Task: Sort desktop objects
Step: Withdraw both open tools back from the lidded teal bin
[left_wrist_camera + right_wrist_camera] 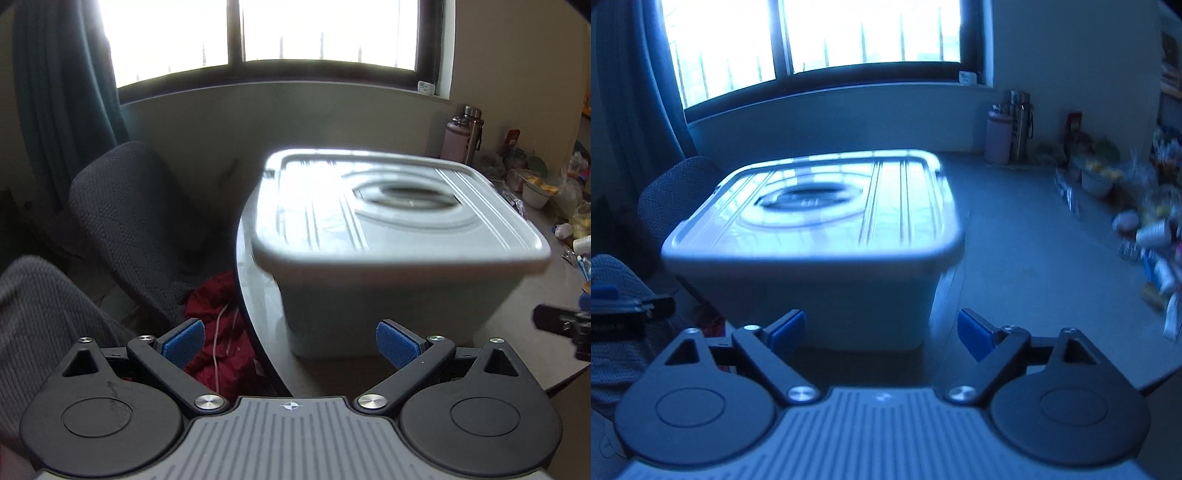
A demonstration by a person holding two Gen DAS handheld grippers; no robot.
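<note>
Left wrist view: grey table [535, 306] fills the lower right, its curved dark edge running down the centre-left. Behind it a pale wall and a big bright window [258, 33] across the top, w/ a teal curtain [62, 92] in the upper left. Two dark knit-covered chairs [125, 206] at left; red cloth [218, 332] on the floor between chair and table edge. Pink bottle [455, 140] and a steel flask just beside it stand upper right; blurred clutter of small items [554, 199] along the right edge, too smeared to name. Grey lidded storage bin [388, 258] sits mid-frame on the table near its edge, lid on w/ an oval recessed handle; contents hidden. Left gripper [291, 341] at the bottom, blue pads wide apart, nothing between them, short of the bin's near wall. A piece of the other gripper shows at the right edge.

Right wrist view: blue-tinted, blurred. Same table [1034, 277] spreads to the right, window [812, 33] on top, curtain at left. Bottles [999, 136] upper right, clutter [1152, 236] down the right side. Bin [820, 258] sits centre-left, lid closed. Right gripper [881, 334] at the bottom, pads spread wide w/ nothing gripped, bin's near wall beyond them. Tip of the left gripper shows at the left edge.
</note>
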